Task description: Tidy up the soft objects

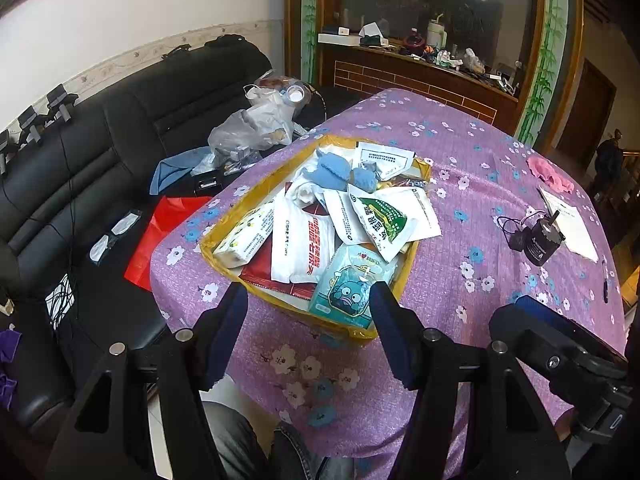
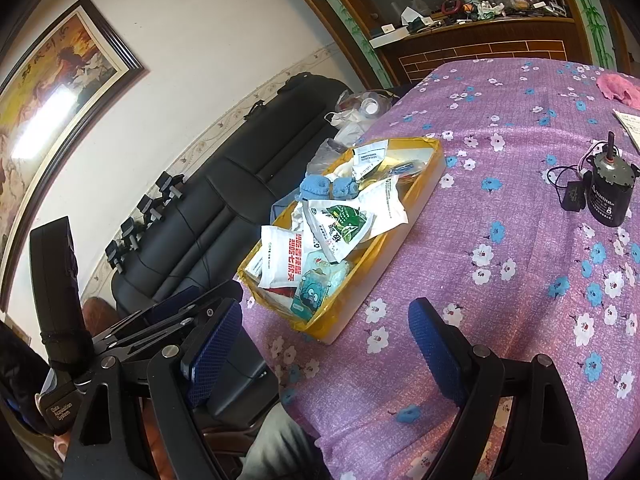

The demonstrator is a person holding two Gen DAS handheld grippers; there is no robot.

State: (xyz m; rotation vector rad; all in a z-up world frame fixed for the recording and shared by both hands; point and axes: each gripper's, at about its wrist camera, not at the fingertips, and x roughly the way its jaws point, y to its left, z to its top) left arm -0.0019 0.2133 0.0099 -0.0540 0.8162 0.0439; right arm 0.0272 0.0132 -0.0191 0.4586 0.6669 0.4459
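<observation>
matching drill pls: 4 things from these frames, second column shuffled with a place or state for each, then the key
Things
1. blue knitted socks
2. pink cloth
3. cartoon tissue pack
4. black motor

Places
A. far side of the yellow box, on the pile
B. standing on the tablecloth, outside the box
C. near corner of the box
D. crumpled on the tablecloth, beyond the motor

Pairs: 1-A, 2-D, 3-C, 4-B
</observation>
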